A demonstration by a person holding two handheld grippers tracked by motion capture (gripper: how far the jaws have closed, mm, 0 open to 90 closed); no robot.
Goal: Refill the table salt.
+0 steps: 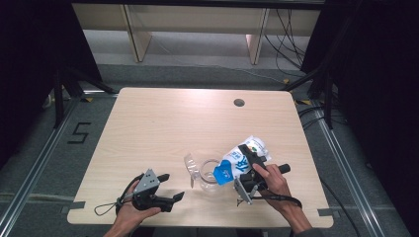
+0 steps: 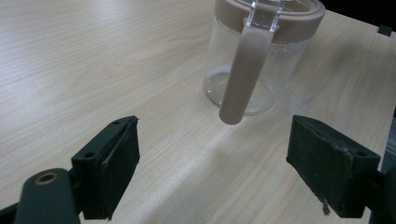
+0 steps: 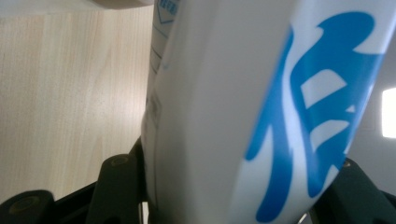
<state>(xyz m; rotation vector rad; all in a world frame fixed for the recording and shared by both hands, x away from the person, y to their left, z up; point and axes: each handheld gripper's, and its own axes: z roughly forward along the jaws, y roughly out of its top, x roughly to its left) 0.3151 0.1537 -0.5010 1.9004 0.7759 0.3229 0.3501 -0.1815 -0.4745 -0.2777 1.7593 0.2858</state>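
A white and blue refill pouch was held tilted over the mouth of a clear glass jar, its blue lower corner pointed down and left toward the jar's opening. The pouch was clamped between the jaws of the right gripper, which was held by the person's right hand near the right front part of the light wooden table. In the right gripper view, the pouch was seen pressed on both sides by the black jaws, which were parted about halfway by its bulk. The jar stood on the table just left of that gripper, with its clear flip lid swung open to the left. In the left gripper view, the jar was seen with a brown collar and a brown strap hanging down its side. The left gripper was rested near the front edge, well left of the jar, with its jaws spread wide and nothing between them.
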